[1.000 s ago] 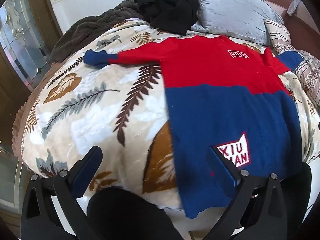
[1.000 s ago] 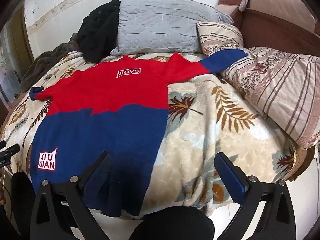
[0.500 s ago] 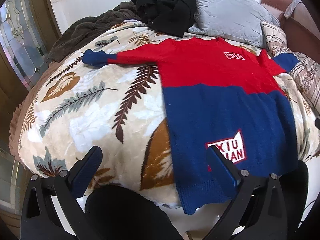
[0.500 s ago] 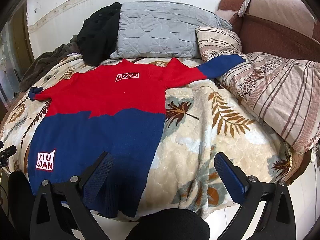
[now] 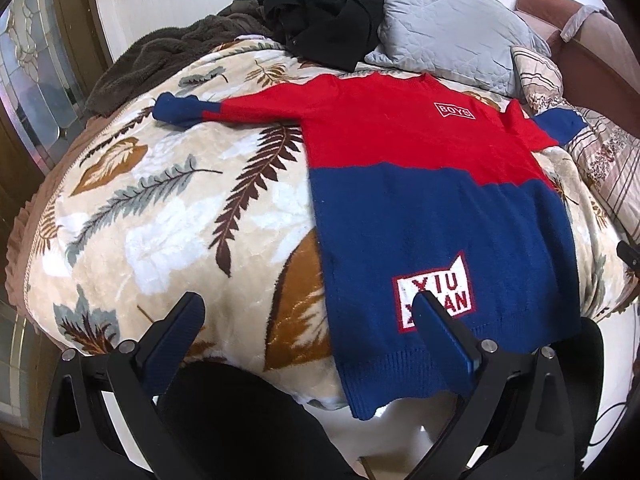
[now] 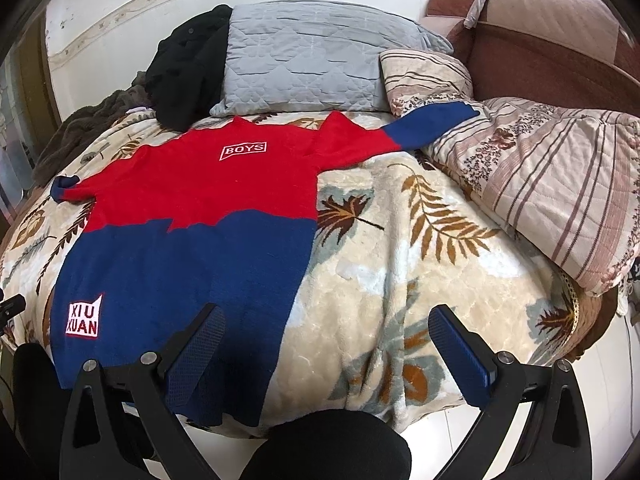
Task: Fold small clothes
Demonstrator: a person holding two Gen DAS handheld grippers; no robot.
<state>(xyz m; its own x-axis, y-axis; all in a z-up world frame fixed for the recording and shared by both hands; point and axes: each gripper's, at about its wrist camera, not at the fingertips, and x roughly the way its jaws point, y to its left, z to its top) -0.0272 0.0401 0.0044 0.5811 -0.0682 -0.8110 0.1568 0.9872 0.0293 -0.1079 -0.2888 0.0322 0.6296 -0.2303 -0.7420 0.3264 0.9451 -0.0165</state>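
Sweater (image 5: 432, 200) lies flat on the bed (image 5: 168, 216), sleeves out, hem at the near edge. Both views have pulled back slightly since a second ago. Left gripper (image 5: 308, 320) and right gripper (image 6: 328, 332) hang above it, jaws apart and empty; folding probably hasn't begun.

Bed under leaf-print blanket (image 6: 400, 280), red-and-blue sweater (image 6: 192, 248) spread flat, grey pillow (image 6: 312, 64), black garment (image 6: 188, 68), striped quilt (image 6: 552, 184)

A leaf-patterned blanket (image 6: 400, 280) covers the bed before a white wall (image 6: 120, 8) and brown headboard (image 6: 540, 60).
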